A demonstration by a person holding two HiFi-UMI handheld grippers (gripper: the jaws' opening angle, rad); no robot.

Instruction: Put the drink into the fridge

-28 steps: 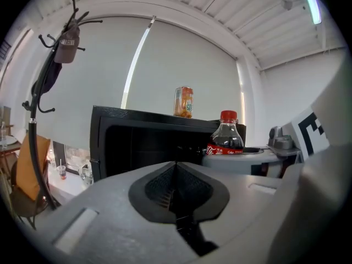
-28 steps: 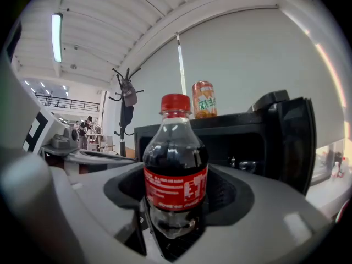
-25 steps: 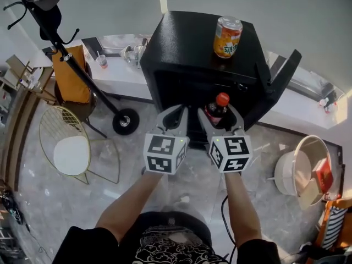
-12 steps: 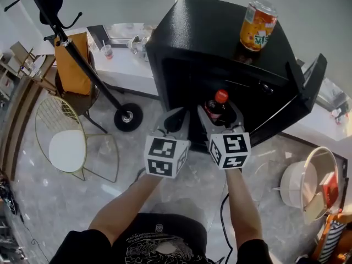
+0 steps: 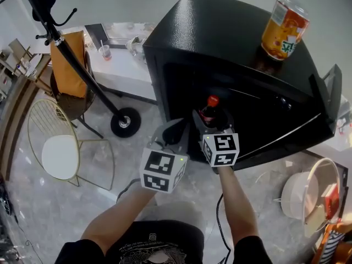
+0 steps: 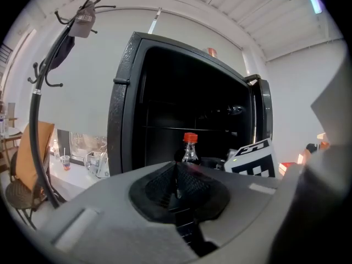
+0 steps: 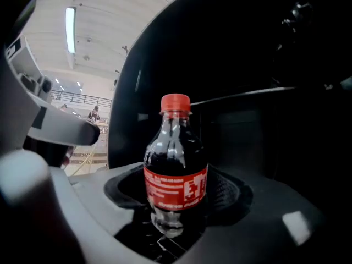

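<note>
A small dark cola bottle [image 7: 175, 164] with a red cap and red label stands upright between the jaws of my right gripper [image 5: 212, 124], which is shut on it. The head view shows the bottle [image 5: 208, 111] at the mouth of the open black fridge [image 5: 231, 43]. In the left gripper view the bottle [image 6: 190, 149] sits just ahead to the right, in front of the dark fridge interior [image 6: 187, 109]. My left gripper [image 5: 171, 132] hangs beside the right one, its jaws together with nothing in them.
An orange drink can [image 5: 284, 28] stands on top of the fridge. The fridge door [image 5: 324, 100] hangs open at the right. A coat stand [image 5: 82, 76], a wire chair [image 5: 60, 147] and a white counter [image 5: 118, 59] are at the left. A white bin [image 5: 308, 194] is at the lower right.
Both grippers have moved forward towards the fridge, and the bottle has gone from in front of the opening to its mouth. The head view has drawn closer to the fridge.
</note>
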